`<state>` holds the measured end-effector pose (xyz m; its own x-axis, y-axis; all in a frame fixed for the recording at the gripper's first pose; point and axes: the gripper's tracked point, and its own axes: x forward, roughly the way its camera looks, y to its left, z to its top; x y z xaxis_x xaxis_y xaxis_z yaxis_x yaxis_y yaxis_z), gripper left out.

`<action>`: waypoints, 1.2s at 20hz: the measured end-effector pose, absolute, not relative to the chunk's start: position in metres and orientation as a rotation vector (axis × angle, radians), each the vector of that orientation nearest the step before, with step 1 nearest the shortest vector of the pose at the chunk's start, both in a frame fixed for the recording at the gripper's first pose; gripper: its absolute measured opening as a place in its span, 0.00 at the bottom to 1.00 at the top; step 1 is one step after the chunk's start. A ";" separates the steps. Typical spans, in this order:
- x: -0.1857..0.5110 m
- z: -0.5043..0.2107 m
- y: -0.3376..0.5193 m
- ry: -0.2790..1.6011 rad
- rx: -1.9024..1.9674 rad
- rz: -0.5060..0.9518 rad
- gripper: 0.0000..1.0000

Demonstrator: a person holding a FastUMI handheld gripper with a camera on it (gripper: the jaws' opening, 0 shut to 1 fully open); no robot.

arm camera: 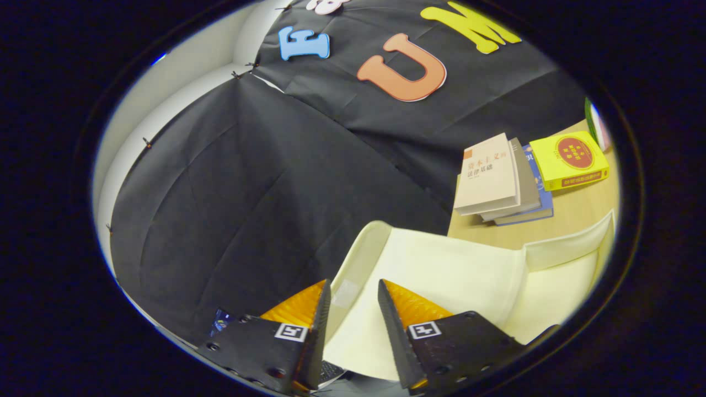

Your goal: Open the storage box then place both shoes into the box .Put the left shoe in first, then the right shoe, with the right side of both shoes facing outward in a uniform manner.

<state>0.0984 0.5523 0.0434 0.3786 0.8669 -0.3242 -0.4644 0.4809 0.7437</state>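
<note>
The claw (353,295) is spread, its fingers straddling the near edge of the pale storage box (452,264) without pressing on it. The box lies just ahead on the counter (584,209), with stacked books (499,179) beyond it.

Pale cream plastic storage box (452,264): lies on the wooden table (584,207), its edge between the parted tongs (354,292).
</note>
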 end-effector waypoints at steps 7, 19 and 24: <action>0.100 0.057 0.456 0.660 0.483 0.844 0.91; 0.133 -0.003 0.222 0.603 0.260 0.529 0.95; 0.143 -0.077 0.138 0.746 0.150 0.368 0.95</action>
